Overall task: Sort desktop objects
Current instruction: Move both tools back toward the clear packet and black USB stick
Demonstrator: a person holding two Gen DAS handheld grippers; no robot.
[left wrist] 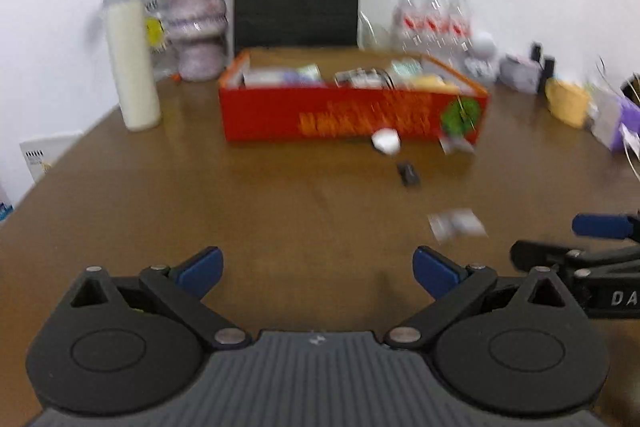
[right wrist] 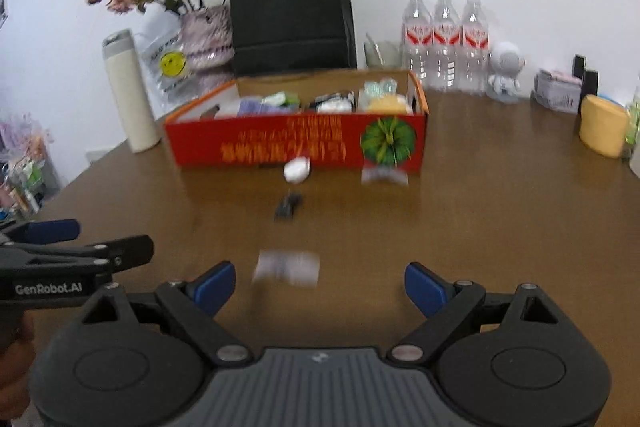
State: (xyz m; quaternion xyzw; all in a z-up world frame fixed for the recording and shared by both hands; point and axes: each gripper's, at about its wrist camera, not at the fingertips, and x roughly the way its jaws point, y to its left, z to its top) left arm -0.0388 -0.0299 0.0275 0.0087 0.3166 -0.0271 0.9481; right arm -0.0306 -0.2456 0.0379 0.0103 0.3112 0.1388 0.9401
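On the brown table [right wrist: 500, 211] we see the red box [right wrist: 296, 143] lying with its long axis across the view, open top up, its printed front wall facing us; small items fill it, too blurred to name. Going left to right before that wall: a small white object [right wrist: 297, 170] sits just beside the box, a small black object [right wrist: 287, 207] lies a little nearer to us with its long axis running roughly away from us toward the box, and a blurred grey-white packet [right wrist: 383, 174] rests against the box under its green emblem. Nearest us lies another blurred white packet [right wrist: 288, 267], its long axis across the view.

Our left claw [left wrist: 318, 273] stands wide open over bare table, holding and touching nothing. Our right claw [right wrist: 320, 285] is likewise wide open and empty; the near packet lies just ahead of its blue fingertips [right wrist: 216, 285], whether touching we cannot tell.
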